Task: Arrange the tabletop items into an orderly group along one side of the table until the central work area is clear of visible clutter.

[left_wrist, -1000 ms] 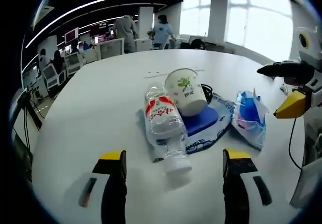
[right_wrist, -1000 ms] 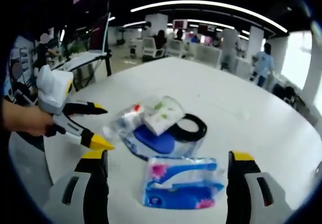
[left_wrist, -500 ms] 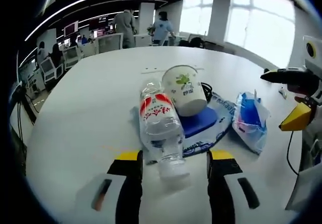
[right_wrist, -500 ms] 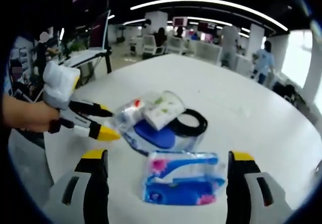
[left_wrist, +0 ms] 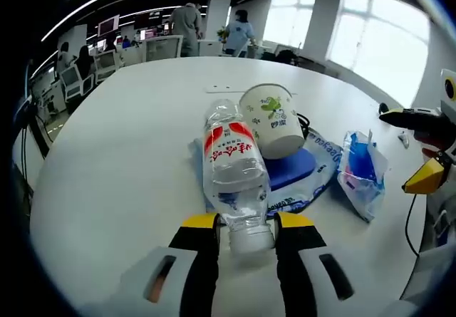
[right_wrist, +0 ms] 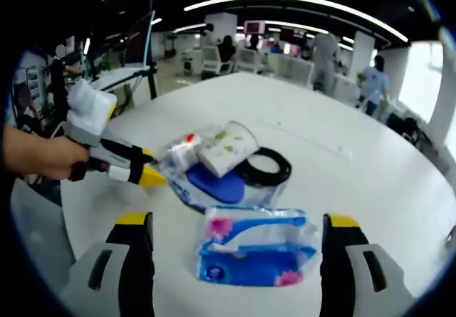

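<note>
- Left gripper (left_wrist: 244, 224): jaws closed in on the cap end of the water bottle (left_wrist: 234, 167), touching it on both sides. I read it as gripping.
- The bottle lies on its side on the white table (left_wrist: 121, 153), partly over a clear bag with a blue pad (left_wrist: 292, 169) in it.
- Paper cup (left_wrist: 272, 120) lies tipped on that bag, touching the bottle's shoulder; a black cable loop (right_wrist: 265, 167) sits just behind it.
- Right gripper (right_wrist: 235, 249): jaws wide apart, holding nothing, hovering around the blue tissue pack (right_wrist: 251, 254) near the table's near edge.
- Everything is bunched together in the table's middle area, none at an edge.
- Progress: early. Nothing is lined up along a side yet; I judge the bottle pick is the step in hand.
- Left to do: move bottle, cup, bag, cable and tissue pack to one edge and group them.
- Risk: cup may roll when the bottle lifts off.
</note>
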Tool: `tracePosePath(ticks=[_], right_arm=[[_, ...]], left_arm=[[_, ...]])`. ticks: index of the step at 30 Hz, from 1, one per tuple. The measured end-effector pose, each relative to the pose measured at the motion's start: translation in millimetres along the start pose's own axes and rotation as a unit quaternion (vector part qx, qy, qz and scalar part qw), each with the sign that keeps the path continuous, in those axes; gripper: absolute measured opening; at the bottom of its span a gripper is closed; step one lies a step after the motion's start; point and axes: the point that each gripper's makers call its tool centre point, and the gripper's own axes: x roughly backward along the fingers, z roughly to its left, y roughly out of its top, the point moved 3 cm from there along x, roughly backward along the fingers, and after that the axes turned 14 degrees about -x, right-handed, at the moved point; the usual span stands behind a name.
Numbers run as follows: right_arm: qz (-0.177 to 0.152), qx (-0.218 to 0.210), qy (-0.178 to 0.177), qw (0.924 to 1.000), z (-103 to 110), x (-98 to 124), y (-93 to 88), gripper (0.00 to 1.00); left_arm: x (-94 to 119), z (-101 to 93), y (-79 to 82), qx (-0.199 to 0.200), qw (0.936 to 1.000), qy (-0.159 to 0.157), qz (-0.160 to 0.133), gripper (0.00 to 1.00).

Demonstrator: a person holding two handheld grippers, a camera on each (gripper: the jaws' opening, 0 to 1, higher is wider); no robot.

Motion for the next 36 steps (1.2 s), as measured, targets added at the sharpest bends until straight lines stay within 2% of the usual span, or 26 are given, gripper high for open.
tracePosePath(ticks=[5,10,14,25,27,31,34,36], right_arm=[[0.004,0.006,0.008,0.9999,5.1,-5.3,2.2,0.96],[0.009,0.029,0.015,0.9994,10.6,-10.3,5.5,0.96],[0.007,0.029,0.019,0.9994,11.9,-11.2,8.9,0.96],[0.012,0.029,0.039,0.9987,15.2,-17.6,14.0,0.96],[0.02,0.031,0.049,0.9981,17.8,-20.7,14.5,0.95],[0.038,0.064,0.068,0.9949,25.7,-25.2,13.2,0.95],[0.055,0.109,0.086,0.9887,34.5,-29.5,10.1,0.95],[0.075,0.136,0.095,0.9832,38.4,-33.0,4.7,0.95]], left_arm=[[2.2,3.2,-3.0,0.004,0.9999,0.006,0.009,0.23],[3.8,3.1,-3.8,-0.022,0.9996,0.007,0.015,0.22],[6.4,3.7,-3.4,-0.03,0.9993,0.01,0.017,0.22],[25.8,7.8,-10.1,-0.093,0.9952,0.008,0.028,0.22],[29.6,9.2,-13.0,-0.109,0.9935,0.007,0.032,0.22],[39.6,13.1,-20.8,-0.151,0.9876,0.005,0.044,0.22],[46.6,14.9,-26.9,-0.178,0.9828,0.001,0.051,0.22],[50.9,16.4,-31.7,-0.207,0.9766,-0.003,0.058,0.22]])
